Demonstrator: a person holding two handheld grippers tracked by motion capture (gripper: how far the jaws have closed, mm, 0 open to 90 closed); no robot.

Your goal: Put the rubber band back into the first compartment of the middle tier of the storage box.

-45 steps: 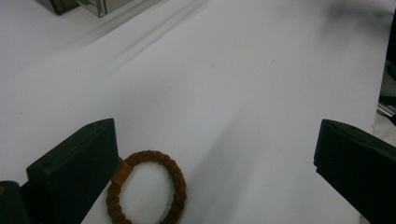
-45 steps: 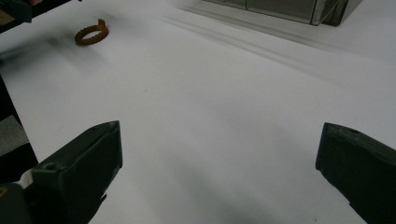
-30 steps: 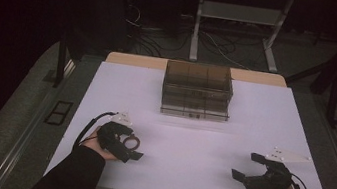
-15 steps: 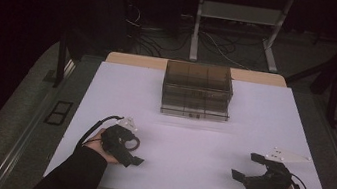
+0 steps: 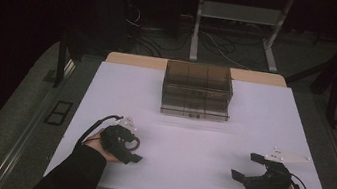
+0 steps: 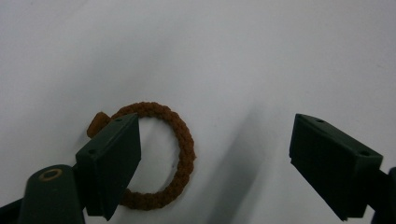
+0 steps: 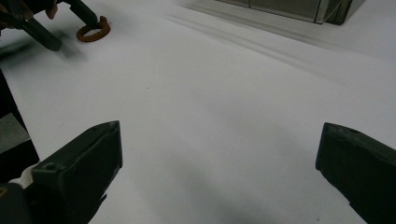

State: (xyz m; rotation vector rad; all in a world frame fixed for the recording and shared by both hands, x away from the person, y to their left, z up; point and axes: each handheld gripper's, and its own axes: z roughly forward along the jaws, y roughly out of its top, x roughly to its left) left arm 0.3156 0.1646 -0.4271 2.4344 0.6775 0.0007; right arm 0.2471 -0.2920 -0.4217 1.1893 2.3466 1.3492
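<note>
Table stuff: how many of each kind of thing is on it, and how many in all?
Brown braided ring: 1
Clear drawer box: 1
Hand-held grippers: 2, left and right
Total: 4

Overhead faces forward; gripper views (perhaps tilted) skim the table (image 5: 199, 144).

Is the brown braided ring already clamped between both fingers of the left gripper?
No: the brown braided ring lies on the table beside one finger, the other standing well apart.
</note>
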